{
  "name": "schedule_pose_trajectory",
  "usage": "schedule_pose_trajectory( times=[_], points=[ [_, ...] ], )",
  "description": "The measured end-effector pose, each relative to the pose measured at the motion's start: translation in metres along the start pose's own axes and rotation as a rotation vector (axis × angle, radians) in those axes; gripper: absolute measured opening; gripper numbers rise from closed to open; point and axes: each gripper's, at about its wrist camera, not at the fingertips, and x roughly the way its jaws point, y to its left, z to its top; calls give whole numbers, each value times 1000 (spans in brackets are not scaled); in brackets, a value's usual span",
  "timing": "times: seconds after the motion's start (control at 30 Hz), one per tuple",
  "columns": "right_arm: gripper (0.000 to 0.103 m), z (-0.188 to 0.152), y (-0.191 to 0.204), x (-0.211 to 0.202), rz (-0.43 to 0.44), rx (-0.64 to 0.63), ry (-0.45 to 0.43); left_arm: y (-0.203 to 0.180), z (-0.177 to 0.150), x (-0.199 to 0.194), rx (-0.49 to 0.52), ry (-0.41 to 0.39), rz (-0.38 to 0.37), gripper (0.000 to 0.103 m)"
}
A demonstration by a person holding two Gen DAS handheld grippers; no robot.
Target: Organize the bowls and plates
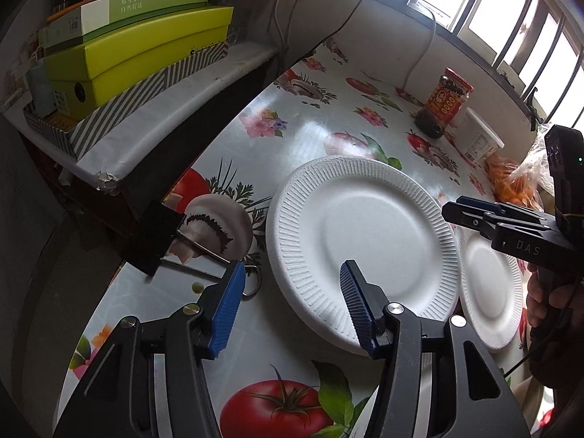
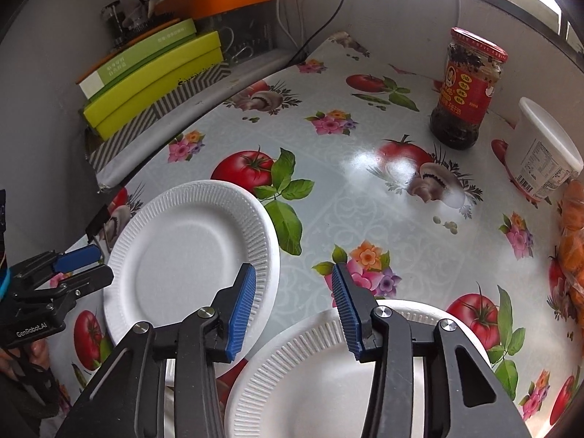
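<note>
Two white foam plates lie on the flowered tablecloth. The larger-looking plate (image 1: 361, 248) (image 2: 186, 255) sits on the left, the second plate (image 1: 489, 292) (image 2: 310, 372) just right of it, their rims close together. My left gripper (image 1: 292, 266) (image 2: 87, 262) is open and straddles the left plate's near-left rim: one blue pad hangs over the plate, the other outside it, neither pressing. My right gripper (image 2: 292, 270) (image 1: 450, 211) is open above the far rim of the second plate, its left finger over the first plate's right edge. Nothing is held.
A chili sauce jar (image 2: 463, 91) and a white tub (image 2: 544, 153) stand at the back right, beside a bag of orange items (image 2: 573, 237). Green boxes (image 2: 153, 73) sit on a raised shelf along the left. A black binder clip (image 1: 164, 233) lies left of the plate.
</note>
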Motion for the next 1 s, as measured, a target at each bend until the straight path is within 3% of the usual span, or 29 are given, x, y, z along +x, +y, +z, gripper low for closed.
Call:
schedule_pose_trajectory(
  times=[0.3,0.67,1.0],
  points=[
    [32,0,2,11,34,2,33,0,1,8,-3,24,-17,34],
    [17,-1,6,14,72,18,38,2,1,8,-10,21,-39,28],
    [16,-2,9,8,70,24,36,5,0,2,-16,8,-34,27]
  ],
)
